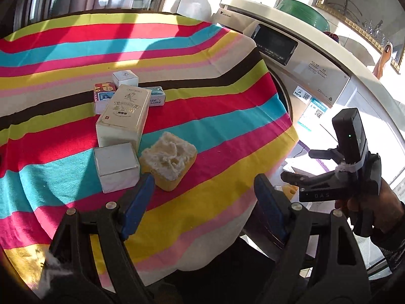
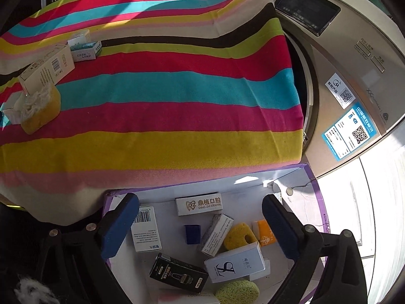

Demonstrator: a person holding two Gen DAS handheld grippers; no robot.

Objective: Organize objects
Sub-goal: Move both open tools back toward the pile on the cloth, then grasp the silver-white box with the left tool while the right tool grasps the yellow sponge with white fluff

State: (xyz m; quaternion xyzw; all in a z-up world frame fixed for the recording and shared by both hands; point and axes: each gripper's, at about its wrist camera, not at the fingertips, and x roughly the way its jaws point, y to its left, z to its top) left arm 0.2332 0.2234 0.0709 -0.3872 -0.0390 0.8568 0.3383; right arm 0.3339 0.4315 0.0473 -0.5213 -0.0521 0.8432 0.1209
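Note:
On the striped cloth [image 1: 202,106] lie a tall cream box [image 1: 122,115], a white cube box [image 1: 116,167] and a yellow sponge with a white top [image 1: 169,160]. Three smaller boxes sit behind them. My left gripper [image 1: 203,206] hovers open just short of the sponge, nothing between its blue pads. My right gripper [image 2: 200,225] hangs open and empty over a purple-rimmed white box [image 2: 314,174] below the table edge. That box holds several items, among them a dental box [image 2: 198,204], a black box [image 2: 178,276] and a yellow sponge [image 2: 239,235].
A washing machine [image 1: 303,76] stands right of the table, its door opening partly covered by the hanging cloth. A green basin [image 1: 303,12] sits on top of it. A hand [image 1: 367,207] holds the right gripper at the table's right edge.

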